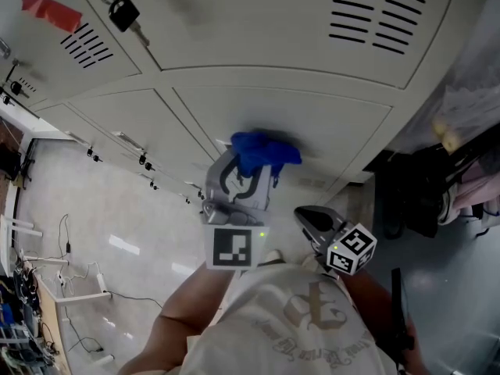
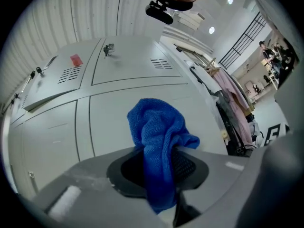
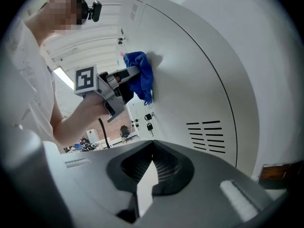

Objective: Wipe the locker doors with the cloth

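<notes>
A bunched blue cloth (image 1: 264,151) is clamped in my left gripper (image 1: 248,169) and pressed against a pale grey locker door (image 1: 328,116). In the left gripper view the cloth (image 2: 159,141) sticks out past the jaws of the left gripper (image 2: 159,169) over the door panel (image 2: 114,113). My right gripper (image 1: 311,219) hangs back near the person's chest, shut and holding nothing. The right gripper view has its closed jaws (image 3: 151,167) low in the picture, with the left gripper (image 3: 129,77) and the cloth (image 3: 142,75) on the door (image 3: 190,80) beyond.
Keys (image 1: 123,12) hang from an upper locker beside a red tag (image 1: 49,11); vent slots (image 1: 379,14) mark another door. Dark bags and hanging clothes (image 1: 430,186) crowd the right end of the lockers. Cables (image 1: 74,276) lie on the floor at left.
</notes>
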A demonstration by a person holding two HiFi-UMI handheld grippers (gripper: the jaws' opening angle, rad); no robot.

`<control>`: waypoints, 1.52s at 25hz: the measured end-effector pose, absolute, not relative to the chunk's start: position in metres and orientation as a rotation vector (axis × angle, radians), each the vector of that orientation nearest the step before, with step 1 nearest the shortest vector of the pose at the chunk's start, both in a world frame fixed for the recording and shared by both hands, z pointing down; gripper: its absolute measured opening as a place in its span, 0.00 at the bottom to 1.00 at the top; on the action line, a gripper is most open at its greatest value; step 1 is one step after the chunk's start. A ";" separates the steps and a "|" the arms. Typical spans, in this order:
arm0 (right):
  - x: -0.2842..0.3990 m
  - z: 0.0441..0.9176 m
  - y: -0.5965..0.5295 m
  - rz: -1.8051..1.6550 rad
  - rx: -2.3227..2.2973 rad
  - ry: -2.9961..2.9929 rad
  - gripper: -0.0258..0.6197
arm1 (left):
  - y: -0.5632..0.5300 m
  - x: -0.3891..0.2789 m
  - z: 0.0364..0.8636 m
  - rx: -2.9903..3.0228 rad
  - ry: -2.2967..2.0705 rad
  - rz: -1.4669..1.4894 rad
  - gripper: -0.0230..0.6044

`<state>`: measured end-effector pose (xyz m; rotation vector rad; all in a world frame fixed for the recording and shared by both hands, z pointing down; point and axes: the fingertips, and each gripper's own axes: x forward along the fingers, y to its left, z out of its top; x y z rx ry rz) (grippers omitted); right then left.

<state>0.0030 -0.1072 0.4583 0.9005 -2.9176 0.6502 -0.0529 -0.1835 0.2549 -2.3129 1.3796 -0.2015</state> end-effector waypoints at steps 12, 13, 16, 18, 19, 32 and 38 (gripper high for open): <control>-0.015 0.453 -0.107 0.617 0.865 -2.933 0.05 | -0.192 -0.092 0.256 -2.404 1.567 -0.037 0.23; -0.015 0.454 -0.107 0.620 0.869 -2.931 0.05 | -0.193 -0.095 0.255 -2.398 1.572 -0.038 0.23; -0.016 0.455 -0.107 0.622 0.870 -2.933 0.05 | -0.194 -0.105 0.255 -2.377 1.605 -0.040 0.23; -0.015 0.455 -0.108 0.621 0.872 -2.933 0.05 | -0.196 -0.114 0.257 -2.361 1.634 -0.049 0.23; -0.015 0.455 -0.109 0.623 0.873 -2.933 0.05 | -0.197 -0.119 0.257 -2.350 1.650 -0.052 0.23; -0.015 0.452 -0.109 0.607 0.859 -2.942 0.05 | -0.206 -0.153 0.251 -2.250 1.737 -0.057 0.23; -0.009 0.452 -0.107 0.613 0.893 -2.935 0.05 | -0.204 -0.154 0.220 -2.148 1.748 -0.009 0.23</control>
